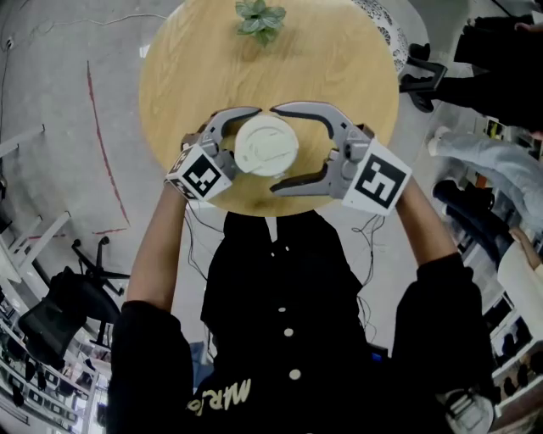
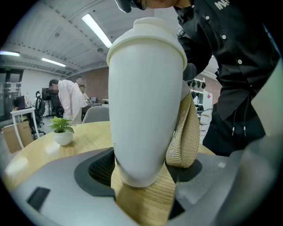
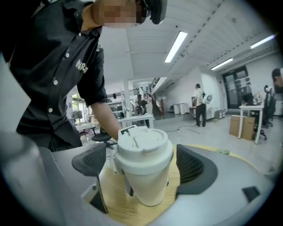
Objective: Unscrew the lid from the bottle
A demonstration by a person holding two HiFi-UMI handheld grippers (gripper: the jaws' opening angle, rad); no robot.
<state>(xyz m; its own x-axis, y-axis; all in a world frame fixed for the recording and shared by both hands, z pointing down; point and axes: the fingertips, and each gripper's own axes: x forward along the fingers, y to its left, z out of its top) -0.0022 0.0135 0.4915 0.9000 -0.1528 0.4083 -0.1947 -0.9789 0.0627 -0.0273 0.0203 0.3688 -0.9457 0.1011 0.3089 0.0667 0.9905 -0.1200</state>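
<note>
A white bottle (image 1: 265, 146) with a cream lid (image 3: 141, 145) stands upright on the round wooden table (image 1: 339, 76), near its front edge. From the left, my left gripper (image 1: 242, 144) is shut on the bottle's lower body (image 2: 146, 97). One pad touches the white wall, and the other presses a beige woven strap (image 2: 185, 137) against it. From the right, my right gripper (image 1: 275, 148) has its jaws on both sides of the lid. It is open (image 3: 139, 170), with a gap showing between each pad and the lid's rim.
A small potted plant (image 1: 260, 19) stands at the table's far side. A black office chair (image 1: 76, 297) is on the floor at the left, and a person's legs and shoes (image 1: 475, 153) are at the right. People and desks fill the room behind.
</note>
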